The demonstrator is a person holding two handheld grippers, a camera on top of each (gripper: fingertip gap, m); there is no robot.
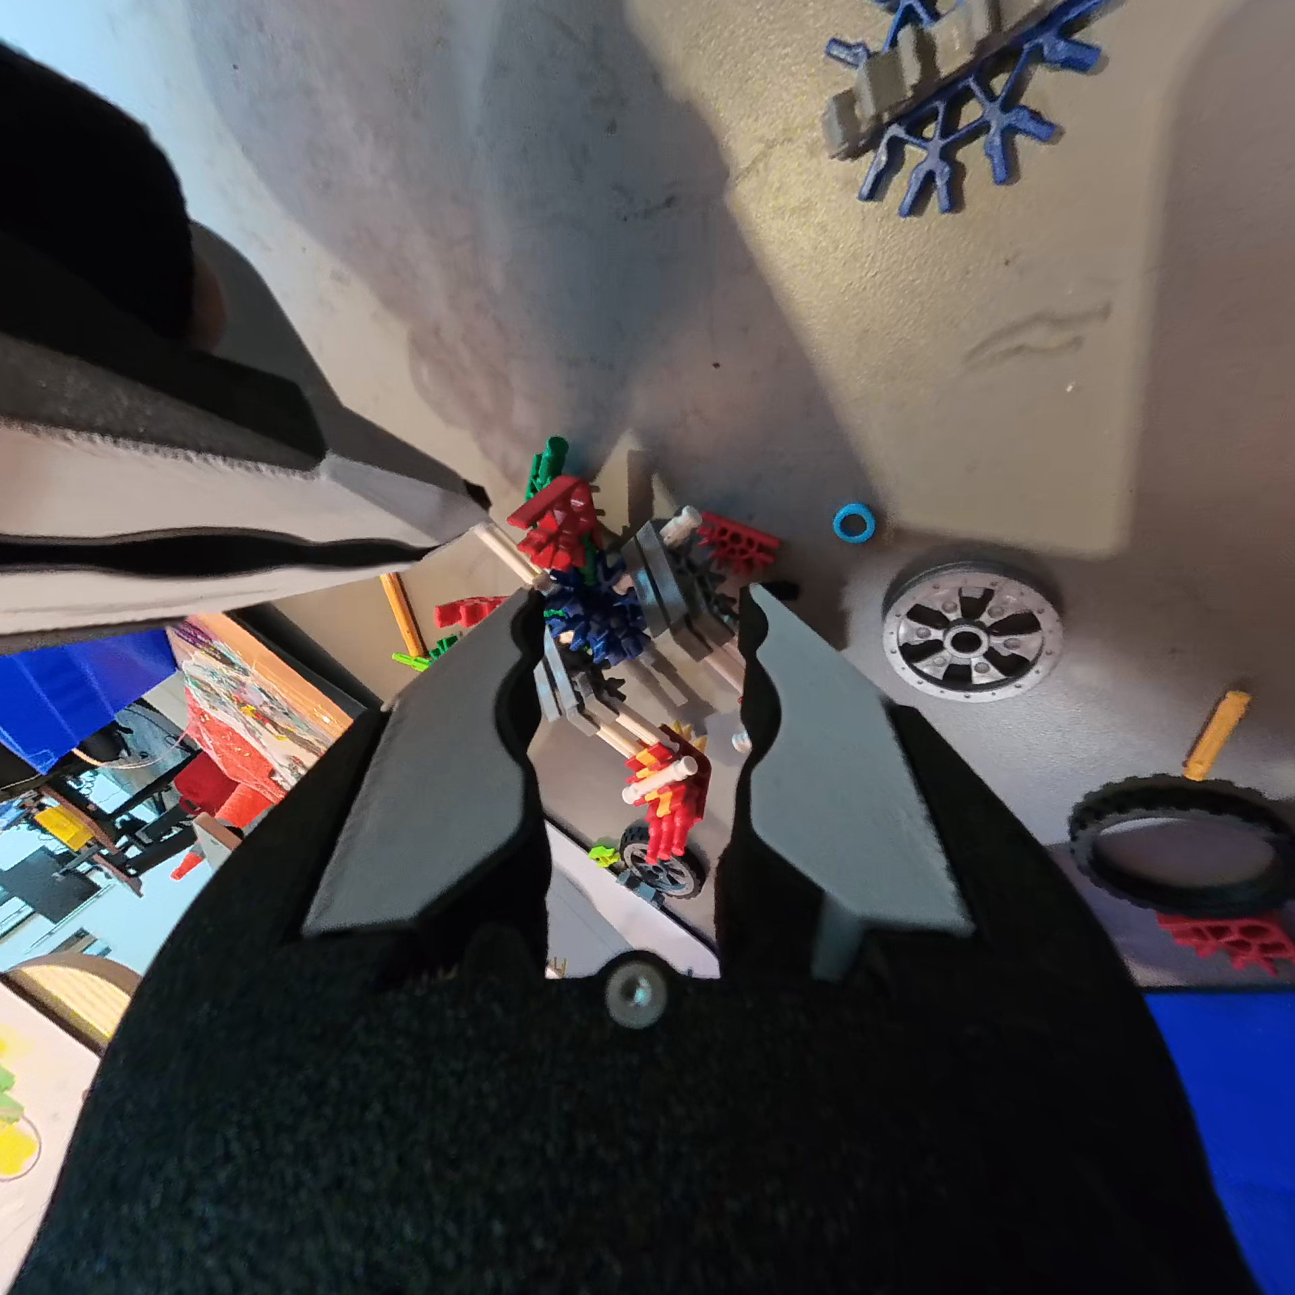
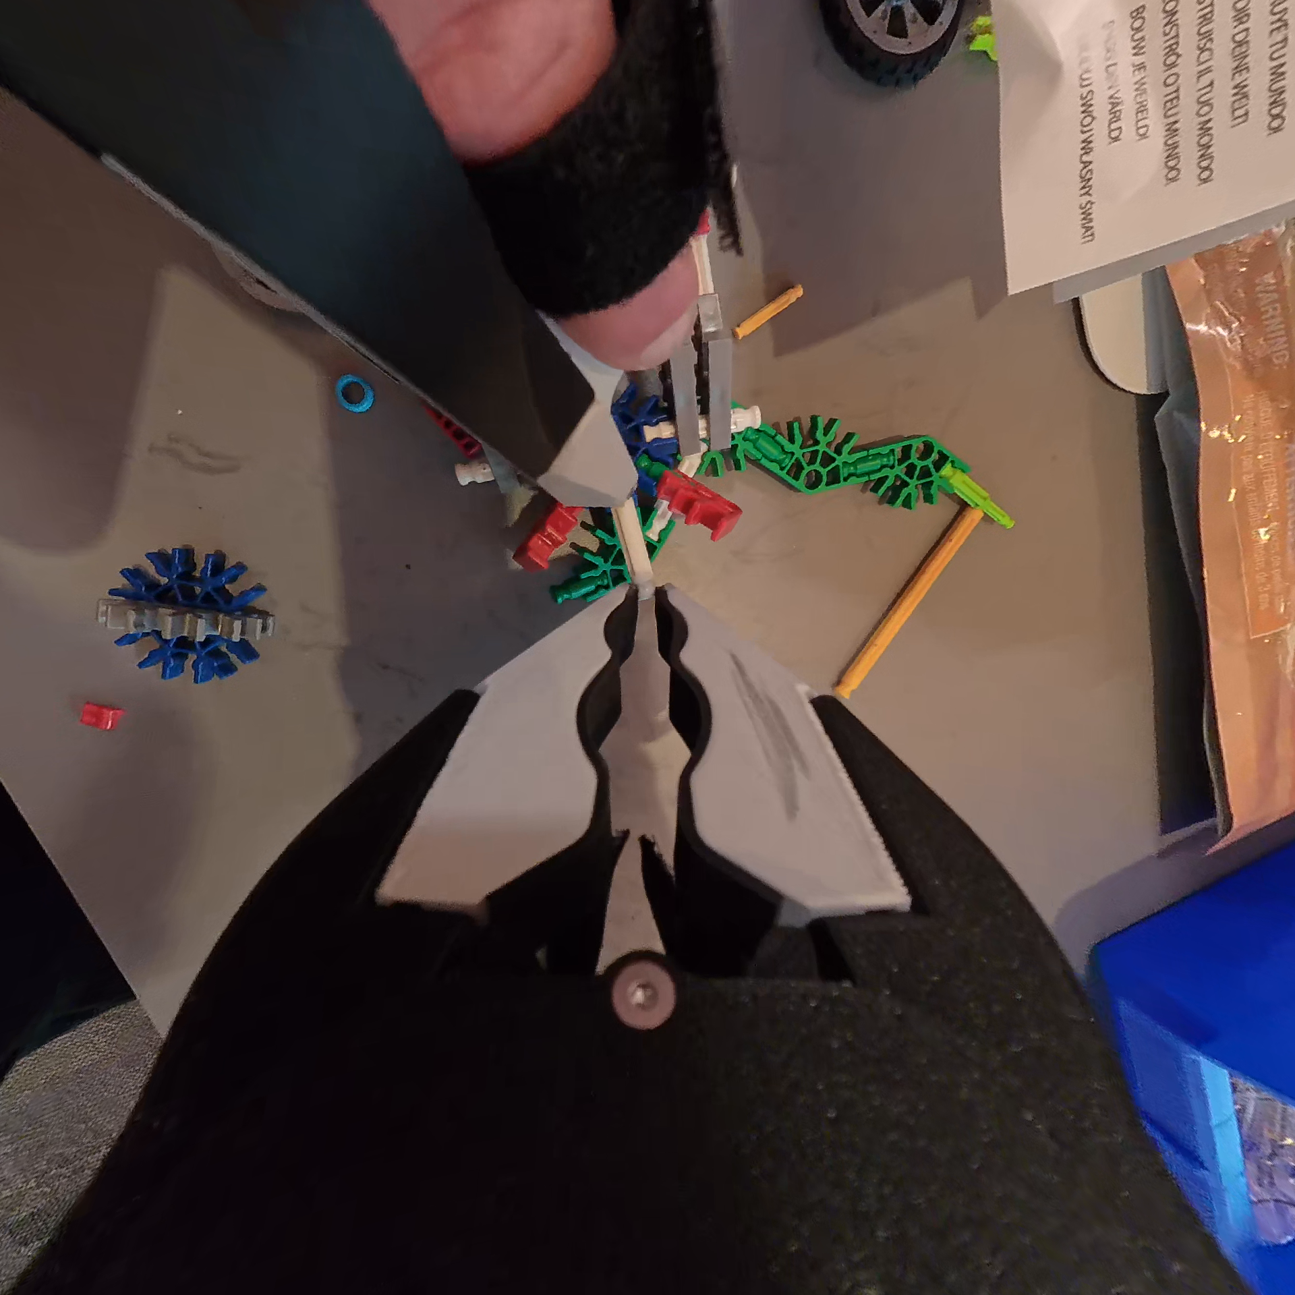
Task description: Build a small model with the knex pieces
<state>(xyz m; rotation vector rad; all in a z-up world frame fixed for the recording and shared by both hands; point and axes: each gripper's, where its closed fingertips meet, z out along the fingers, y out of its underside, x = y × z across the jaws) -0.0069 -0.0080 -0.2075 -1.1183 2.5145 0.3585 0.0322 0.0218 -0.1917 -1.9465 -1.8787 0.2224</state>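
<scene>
i hold the toy model [image 1: 631, 652] between my left gripper [image 1: 634, 603] fingers, closed on its grey gears. my right gripper [image 2: 648, 595], beside the model, pinches its white rod [image 2: 634, 553] nearly shut. judging best: keep the left firm, work along the rod's axis.

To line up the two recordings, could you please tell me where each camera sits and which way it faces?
Left wrist view: on the left tongs, looking along them at the model they grip, with the table beyond; the right tongs show at the left.
Right wrist view: on the right tongs, looking down at the rod they pinch; the left tongs and a hand show at top left.
Shared: model, ring, both tongs.
</scene>
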